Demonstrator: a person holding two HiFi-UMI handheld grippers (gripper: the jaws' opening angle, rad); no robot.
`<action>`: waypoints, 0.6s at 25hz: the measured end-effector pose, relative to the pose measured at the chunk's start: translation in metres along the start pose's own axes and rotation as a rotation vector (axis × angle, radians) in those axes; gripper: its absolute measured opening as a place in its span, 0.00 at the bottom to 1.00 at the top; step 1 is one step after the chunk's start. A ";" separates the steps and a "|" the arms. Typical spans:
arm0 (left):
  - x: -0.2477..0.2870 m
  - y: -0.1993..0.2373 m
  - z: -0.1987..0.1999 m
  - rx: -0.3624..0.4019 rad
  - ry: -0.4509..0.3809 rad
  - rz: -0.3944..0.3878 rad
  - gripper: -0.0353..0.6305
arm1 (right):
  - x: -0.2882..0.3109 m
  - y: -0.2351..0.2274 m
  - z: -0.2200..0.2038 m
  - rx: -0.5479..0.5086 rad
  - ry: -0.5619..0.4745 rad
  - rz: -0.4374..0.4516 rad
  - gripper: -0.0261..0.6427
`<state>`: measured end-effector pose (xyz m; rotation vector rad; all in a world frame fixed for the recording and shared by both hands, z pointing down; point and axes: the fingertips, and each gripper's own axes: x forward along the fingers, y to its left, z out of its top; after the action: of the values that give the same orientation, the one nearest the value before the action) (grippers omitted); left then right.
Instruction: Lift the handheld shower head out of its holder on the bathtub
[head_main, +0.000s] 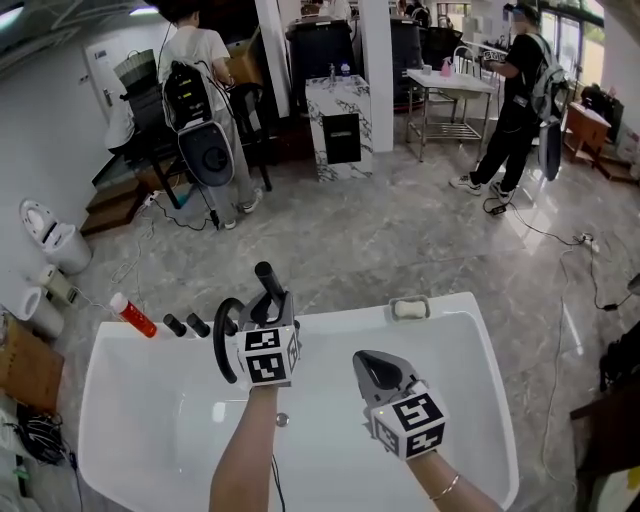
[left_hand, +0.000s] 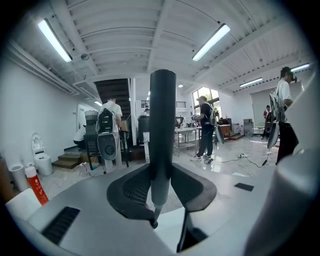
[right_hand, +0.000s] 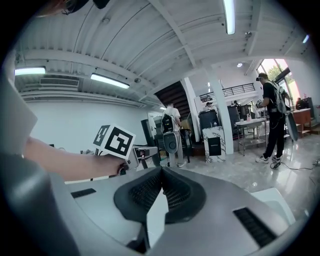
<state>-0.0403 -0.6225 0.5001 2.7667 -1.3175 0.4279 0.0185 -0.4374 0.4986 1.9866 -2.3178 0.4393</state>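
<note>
Fingers (left_hand: 131, 192) of left gripper (head_main: 272, 308) clamped on handheld shower head (left_hand: 162, 130), held upright above bathtub (head_main: 470, 380) rim. Right gripper (right_hand: 160, 176) fingers together, empty. Head appears out of holder; lift essentially done.

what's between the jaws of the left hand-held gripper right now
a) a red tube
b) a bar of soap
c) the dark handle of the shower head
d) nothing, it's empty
c: in the left gripper view the shower head handle stands upright, clamped between the two jaws of the left hand-held gripper.
</note>
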 end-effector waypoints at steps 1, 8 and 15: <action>-0.006 -0.003 0.005 0.005 0.000 -0.001 0.26 | -0.006 0.002 0.006 -0.004 -0.003 -0.001 0.05; -0.050 -0.016 0.046 0.018 -0.030 -0.004 0.26 | -0.046 0.017 0.044 -0.026 -0.026 -0.009 0.05; -0.090 -0.034 0.083 0.049 -0.070 -0.006 0.26 | -0.079 0.029 0.069 -0.033 -0.047 0.004 0.05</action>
<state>-0.0489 -0.5465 0.3992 2.8504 -1.3298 0.3707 0.0129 -0.3751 0.4095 1.9992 -2.3406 0.3557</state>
